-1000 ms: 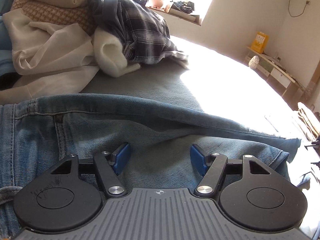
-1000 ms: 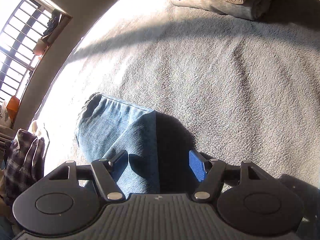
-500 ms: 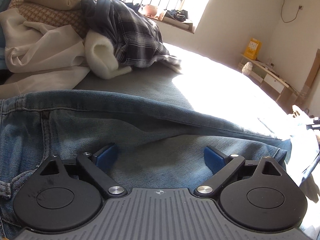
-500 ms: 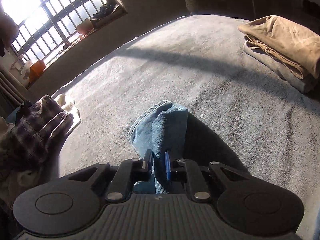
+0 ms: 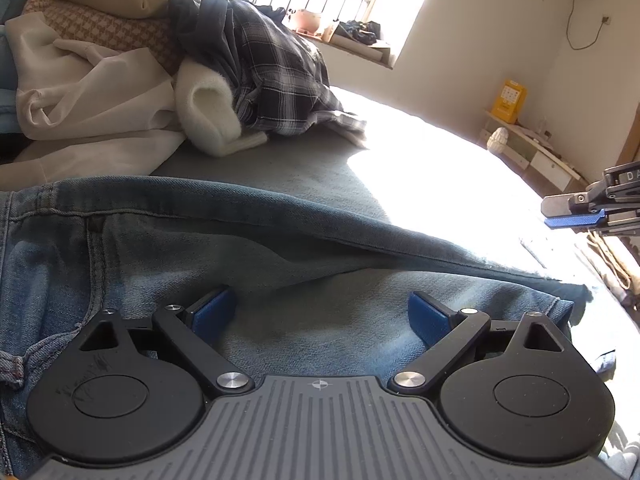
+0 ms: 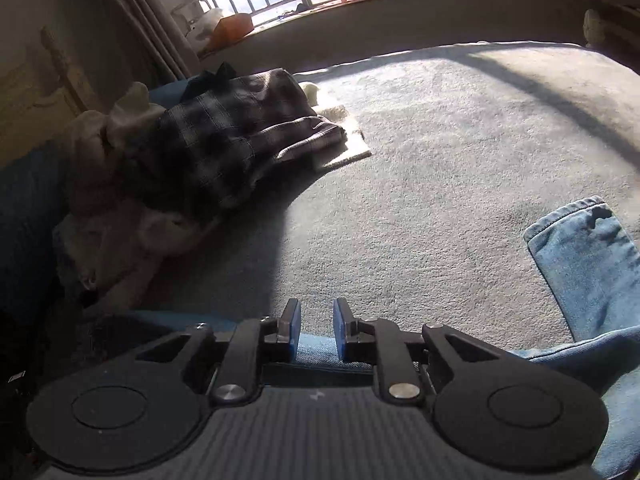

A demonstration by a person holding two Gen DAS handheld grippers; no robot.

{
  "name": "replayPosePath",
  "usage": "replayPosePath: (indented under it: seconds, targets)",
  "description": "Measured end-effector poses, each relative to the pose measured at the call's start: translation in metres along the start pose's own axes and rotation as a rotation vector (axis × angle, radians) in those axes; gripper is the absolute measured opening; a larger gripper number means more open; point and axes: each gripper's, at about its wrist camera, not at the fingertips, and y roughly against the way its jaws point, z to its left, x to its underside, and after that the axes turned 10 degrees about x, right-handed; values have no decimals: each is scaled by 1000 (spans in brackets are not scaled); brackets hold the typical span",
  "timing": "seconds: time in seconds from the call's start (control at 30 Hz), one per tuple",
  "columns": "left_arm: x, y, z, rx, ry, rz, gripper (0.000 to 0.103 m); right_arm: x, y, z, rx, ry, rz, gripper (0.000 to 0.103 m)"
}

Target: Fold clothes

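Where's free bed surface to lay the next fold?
Free: grey bedspread between the plaid shirt and the jeans hem, out to the far edge. Crowded: the unfolded clothes pile by the window.

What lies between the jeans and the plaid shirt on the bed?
In the left wrist view, only bare grey cover separates the jeans from the plaid shirt.

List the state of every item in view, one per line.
jeans: spread flat, one leg end folded back over
left tool: open wide over the jeans, gripping nothing
right tool: jaws just opening, narrow gap, nothing between
plaid shirt: crumpled, unfolded
white garment: heaped, unfolded
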Motion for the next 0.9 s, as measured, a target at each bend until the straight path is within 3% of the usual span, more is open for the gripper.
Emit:
replayPosePath:
  seconds: [0.03, 0.1, 0.2, 0.37, 0.43, 0.5, 0.57, 0.63, 0.8, 0.9]
  targets:
    - [0, 0, 0, 0, -1, -1, 95, -4, 7, -15, 40, -31, -23, 58]
    - [1, 0, -1, 1, -3, -2, 96, -10, 23, -66, 154, -150, -78, 78]
    - [2, -1, -1, 1, -6, -4, 97, -7, 34, -142, 254, -358, -80, 93]
    - [2, -1, -2, -2, -8, -2, 97, 27, 11, -225, 323, -619, 16, 94]
    - [2, -1, -2, -4, -8, 0, 97, 47, -6, -241, 317, -687, 72, 93]
    - [1, -1, -2, -6, -8, 1, 97, 52, -6, -236, 304, -674, 81, 92]
    - [1, -1, -3, -11, -5, -1, 97, 55, -5, -231, 289, -655, 85, 84]
    - [0, 0, -4, -16, 7, -9, 97, 59, -5, -225, 274, -635, 89, 59]
    - [-4, 4, -2, -26, 64, -28, 93, 47, 9, -204, 284, -551, 84, 23]
    - [-9, 7, 3, -25, 115, -34, 86, 36, 24, -191, 267, -531, 48, 12]
